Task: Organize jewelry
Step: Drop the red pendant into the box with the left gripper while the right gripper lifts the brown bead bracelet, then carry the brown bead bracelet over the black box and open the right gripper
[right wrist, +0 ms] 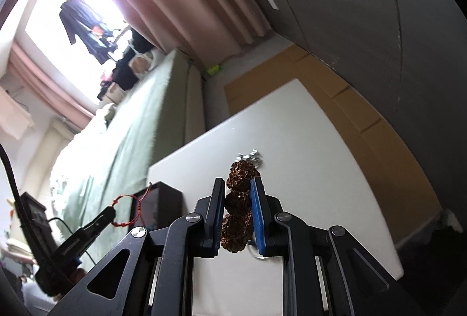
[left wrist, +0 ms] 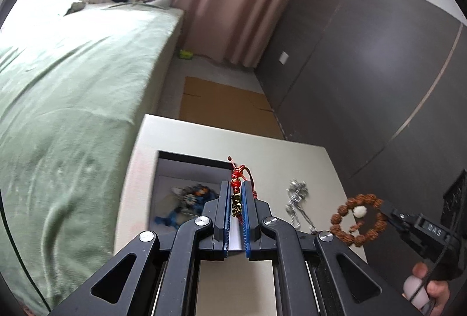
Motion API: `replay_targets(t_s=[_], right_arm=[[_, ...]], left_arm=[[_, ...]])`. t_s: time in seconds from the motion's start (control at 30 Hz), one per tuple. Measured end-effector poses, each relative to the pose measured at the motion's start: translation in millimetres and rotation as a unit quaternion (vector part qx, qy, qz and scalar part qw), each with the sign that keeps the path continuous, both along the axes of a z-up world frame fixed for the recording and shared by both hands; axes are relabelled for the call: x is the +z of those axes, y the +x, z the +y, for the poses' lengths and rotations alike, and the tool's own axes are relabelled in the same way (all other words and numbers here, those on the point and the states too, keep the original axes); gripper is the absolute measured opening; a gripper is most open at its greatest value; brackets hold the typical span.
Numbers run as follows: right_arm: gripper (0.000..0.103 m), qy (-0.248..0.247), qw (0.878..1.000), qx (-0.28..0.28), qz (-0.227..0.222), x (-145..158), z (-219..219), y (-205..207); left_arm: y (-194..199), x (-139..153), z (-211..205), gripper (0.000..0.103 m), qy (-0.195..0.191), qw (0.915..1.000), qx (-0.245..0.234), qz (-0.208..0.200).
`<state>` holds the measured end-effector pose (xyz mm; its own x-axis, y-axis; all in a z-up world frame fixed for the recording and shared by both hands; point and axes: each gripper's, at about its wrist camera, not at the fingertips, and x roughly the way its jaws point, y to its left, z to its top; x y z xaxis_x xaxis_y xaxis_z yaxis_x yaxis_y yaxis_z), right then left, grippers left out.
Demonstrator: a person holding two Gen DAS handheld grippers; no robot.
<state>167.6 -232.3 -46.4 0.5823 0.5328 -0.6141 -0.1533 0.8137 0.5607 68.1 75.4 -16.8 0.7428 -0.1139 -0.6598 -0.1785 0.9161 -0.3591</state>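
Between left tool (left wrist: 235,200) fingers: red bracelet (left wrist: 237,193), clamped.

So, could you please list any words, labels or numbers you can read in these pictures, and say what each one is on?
"DAS": raised letters on the black body of the right tool, as seen from the left wrist view; it may be part of a longer word.
White tag on the grey wardrobe: too small to show any text.
Nothing else is readable; the bead bracelet, red cord bracelet and black box show no text.

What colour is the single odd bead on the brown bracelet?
White, on the brown bracelet; the left wrist view shows it best.
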Motion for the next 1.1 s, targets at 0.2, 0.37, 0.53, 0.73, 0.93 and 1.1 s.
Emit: replay_targets(t_s=[0.2,0.37,0.53,0.73,0.93,1.1], right_arm=[[0.019,0.004,1.000,0.018,-0.014,5.7,19.0,-4.2],[0.019,0.004,0.999,0.030,-0.014,4.5,32.6,-2.0],[0.019,0.007,0.999,0.039,-0.015,2.7,40.4,1.4],[0.019,0.017,0.998,0.057,-0.021,4.1,53.3,1.9],[0.019,0.035,0.995,0.085,-0.043,16.8,75.2,0.9],[0.019,0.049,0.990,0.123,-0.051,26.2,109.7,3.6]], left_arm=[[4.9,-11.1,15.7,0.007,-0.006,0.9997,0.020,0.014],[16.8,-20.0,15.8,0.008,-0.009,0.9995,0.021,0.024],[16.7,-19.8,23.8,0.059,-0.008,0.9988,0.040,0.027],[8.5,-7.8,34.1,0.064,-0.006,0.9988,0.047,0.006],[0.2,-0.3,51.9,0.064,-0.019,0.9978,0.063,-0.002],[-14.4,10.1,73.7,0.064,-0.028,0.9957,0.086,-0.020]])
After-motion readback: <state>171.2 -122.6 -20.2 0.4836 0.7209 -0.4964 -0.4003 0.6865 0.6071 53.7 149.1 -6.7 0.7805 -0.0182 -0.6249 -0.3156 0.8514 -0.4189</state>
